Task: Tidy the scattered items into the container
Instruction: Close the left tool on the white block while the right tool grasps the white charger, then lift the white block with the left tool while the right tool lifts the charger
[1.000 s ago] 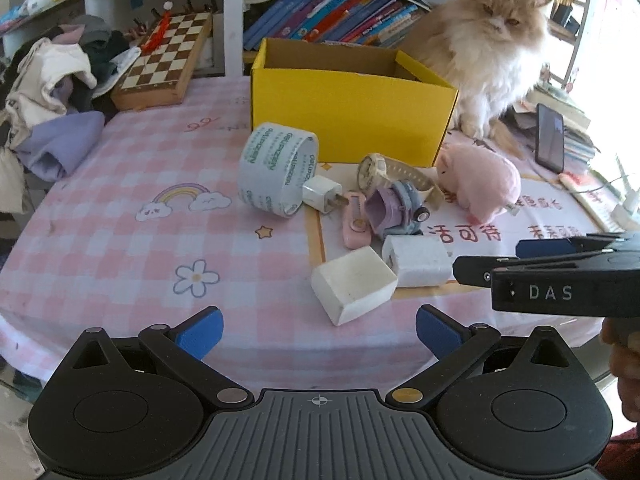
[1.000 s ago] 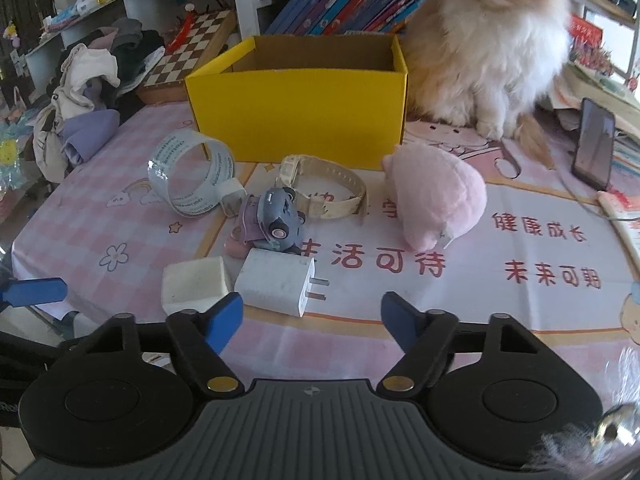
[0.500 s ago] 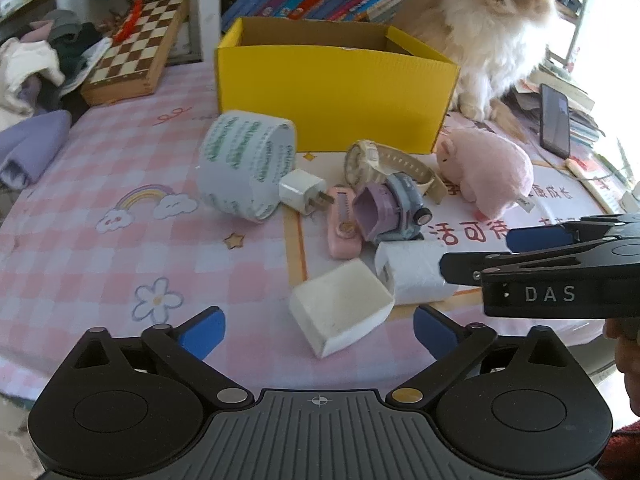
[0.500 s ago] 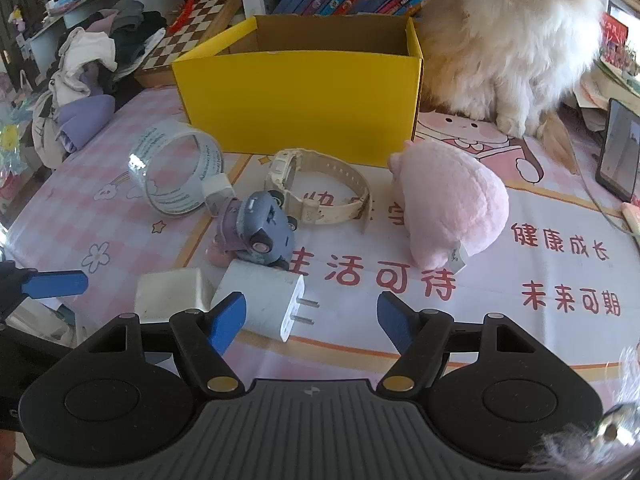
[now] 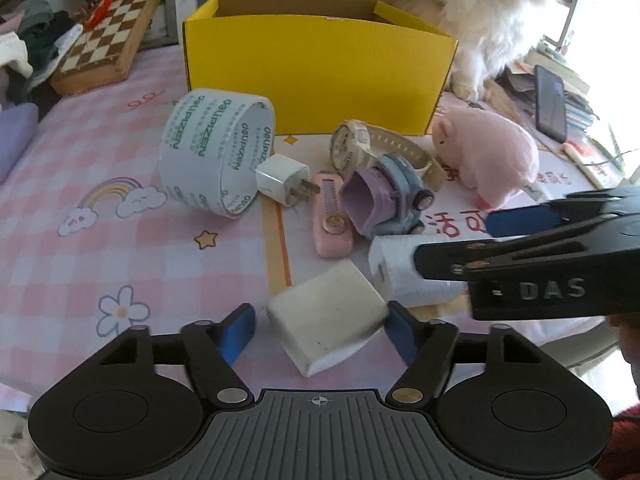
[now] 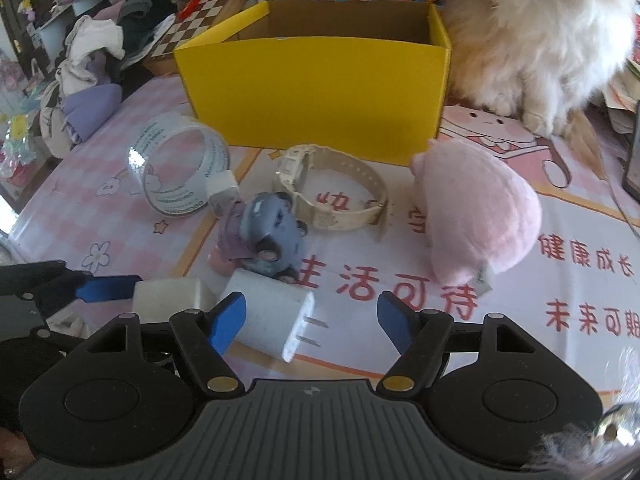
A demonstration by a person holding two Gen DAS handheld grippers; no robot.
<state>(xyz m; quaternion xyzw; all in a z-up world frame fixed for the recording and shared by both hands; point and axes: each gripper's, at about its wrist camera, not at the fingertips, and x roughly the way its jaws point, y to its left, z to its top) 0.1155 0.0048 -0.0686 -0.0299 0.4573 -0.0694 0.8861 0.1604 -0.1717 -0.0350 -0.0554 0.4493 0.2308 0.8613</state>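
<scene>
An open yellow box [image 5: 316,76] stands at the back of the pink table. In front of it lie a tape roll [image 5: 216,156], a small white plug [image 5: 282,178], a cream watch [image 5: 360,152], a purple-blue toy car [image 5: 384,196], a pink flat item [image 5: 332,220] and a pink plush pig [image 5: 488,156]. My left gripper [image 5: 320,334] is open, with a white block [image 5: 328,320] between its fingers. My right gripper [image 6: 312,322] is open around a large white charger [image 6: 276,320], which sits near its left finger. Neither object is lifted.
A fluffy cat [image 5: 492,12] sits at the box's right rear corner. A phone [image 5: 552,104] lies at the far right. A chessboard [image 5: 108,44] and a clothes pile [image 6: 100,52] are at the back left. The table's front edge is just below both grippers.
Both grippers have moved forward and down toward the items. The white block now lies between the left fingers and the large charger between the right ones.
</scene>
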